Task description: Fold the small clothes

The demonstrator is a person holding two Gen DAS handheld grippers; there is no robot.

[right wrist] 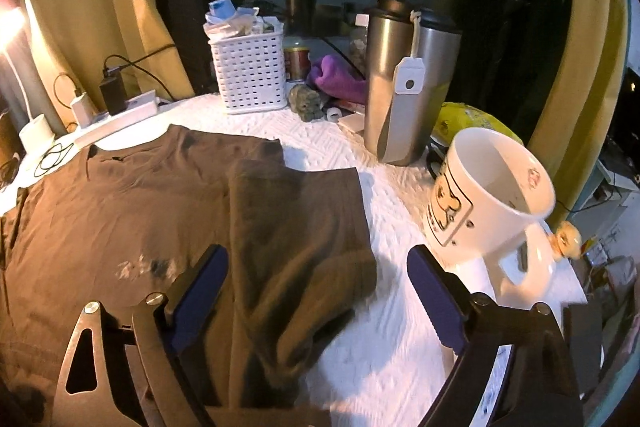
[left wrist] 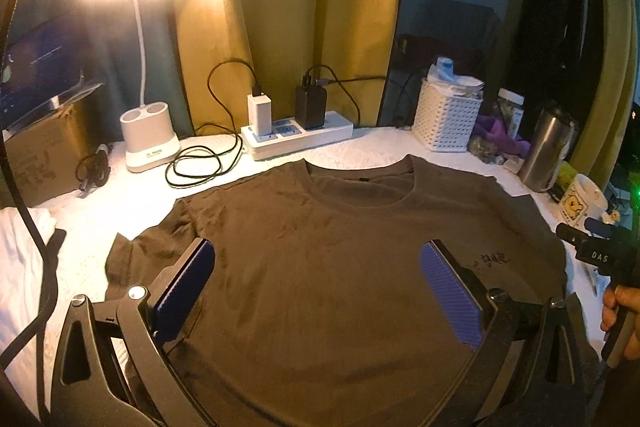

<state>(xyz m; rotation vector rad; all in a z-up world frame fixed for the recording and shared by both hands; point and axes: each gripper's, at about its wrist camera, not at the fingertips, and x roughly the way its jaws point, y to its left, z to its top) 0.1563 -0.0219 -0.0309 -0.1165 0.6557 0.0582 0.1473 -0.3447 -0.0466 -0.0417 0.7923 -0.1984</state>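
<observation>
A brown T-shirt point(left wrist: 320, 247) lies flat, front up, on the white quilted table cover point(left wrist: 132, 195), collar toward the far side. My left gripper point(left wrist: 316, 259) is open and empty above the shirt's chest. In the right wrist view the shirt point(right wrist: 120, 211) has its right sleeve point(right wrist: 304, 227) spread out on the cover. My right gripper point(right wrist: 316, 267) is open and empty above that sleeve's edge. Part of the right gripper point(left wrist: 600, 251) and the hand holding it show at the right edge of the left wrist view.
A lit desk lamp point(left wrist: 148, 139), power strip with chargers point(left wrist: 296, 135) and cables stand at the back. A white basket point(right wrist: 250, 75), steel tumbler point(right wrist: 396, 87) and white mug point(right wrist: 488, 195) stand right of the shirt. A cardboard box point(left wrist: 44, 159) is at left.
</observation>
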